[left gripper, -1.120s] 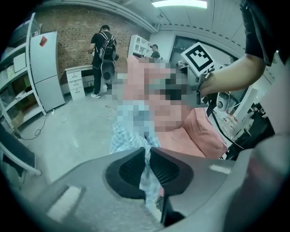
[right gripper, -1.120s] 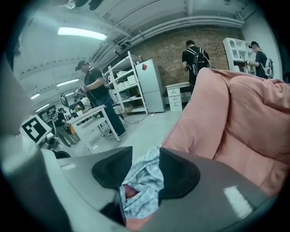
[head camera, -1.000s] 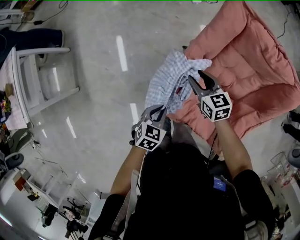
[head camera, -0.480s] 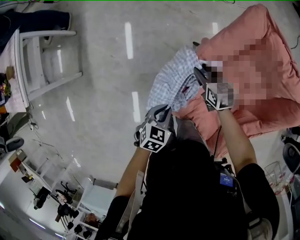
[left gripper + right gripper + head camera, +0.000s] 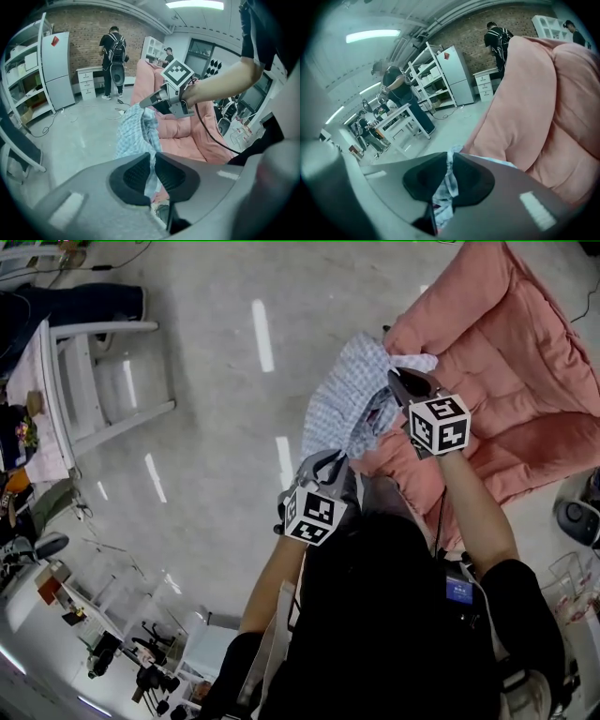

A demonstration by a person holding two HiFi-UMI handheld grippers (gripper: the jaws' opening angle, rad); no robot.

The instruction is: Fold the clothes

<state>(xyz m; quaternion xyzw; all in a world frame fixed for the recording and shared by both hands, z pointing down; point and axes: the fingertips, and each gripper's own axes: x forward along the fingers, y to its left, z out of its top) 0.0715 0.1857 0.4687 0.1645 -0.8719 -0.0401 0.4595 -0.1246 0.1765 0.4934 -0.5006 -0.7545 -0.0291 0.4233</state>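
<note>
- A white rack (image 5: 89, 381) stands on the floor (image 5: 216, 427), well apart from the pink sofa (image 5: 525, 362), out past its left side in the head view.
- The left gripper (image 5: 326, 461) is held in the air near the sofa's left front corner, on the person's side of it. Its jaws are together on the cloth's lower edge. In the left gripper view a thin fold runs down between the dark ribbed pads (image 5: 133, 176), which press on it from both sides.
- The cloth (image 5: 339, 407) (a pale blue-and-white check) is off the floor, just left of the sofa and strung between the two grippers. Its upper end is bunched against the sofa's left edge and the rest hangs slack towards the left gripper.
- The right gripper (image 5: 401, 385) sits over the sofa's left edge, further from the person than the left one. Its jaws have just been closing and now clamp a crumpled bunch of the cloth. The right gripper view shows that bunch squeezed in the narrow gap between them.
- The quilted sofa fills the right of the head view.
</note>
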